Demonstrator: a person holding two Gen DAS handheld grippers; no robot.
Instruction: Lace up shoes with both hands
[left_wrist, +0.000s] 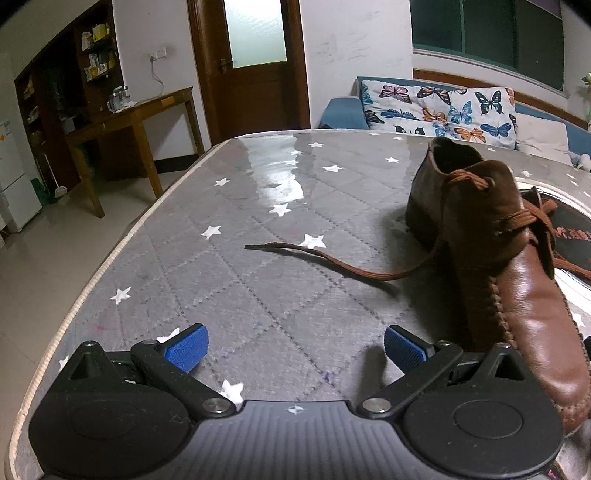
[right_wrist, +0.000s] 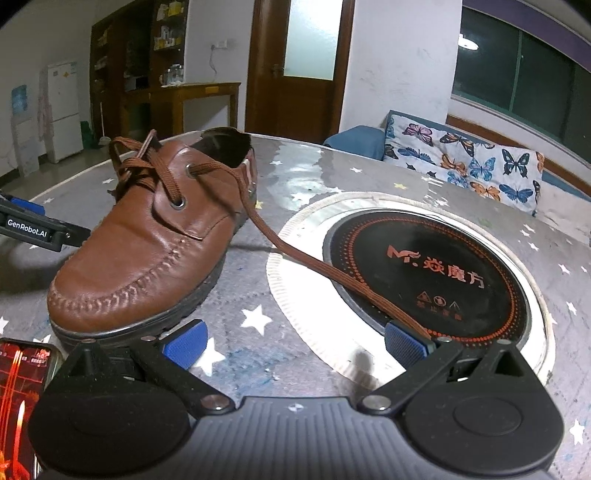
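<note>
At the bottom of the left wrist view the left gripper (left_wrist: 293, 349) sits with its blue pads spread wide over the grey star-patterned table cover (left_wrist: 229, 280), nothing between them. Just past its right pad, at the lower right of that frame, lies the toe of the brown leather shoe (left_wrist: 517, 295), and one loose lace end (left_wrist: 332, 260) trails leftward across the cover from the shoe's side to mid-frame. The right wrist view shows what that one hides: the right gripper (right_wrist: 293, 343) is also spread, and a second lace end (right_wrist: 332, 275) runs from the shoe's eyelet down across the round black cooktop (right_wrist: 443, 266) set in the table to the gripper's right pad (right_wrist: 404, 343); whether it touches the pad I cannot tell. Here the shoe (right_wrist: 147, 243) fills the left centre, toe toward the camera, laces crossed over the tongue. A lit phone (right_wrist: 20, 398) shows at the lower left edge. Farther back stand a butterfly-print cushion (left_wrist: 439, 107) and a wooden door (right_wrist: 299, 70).
</note>
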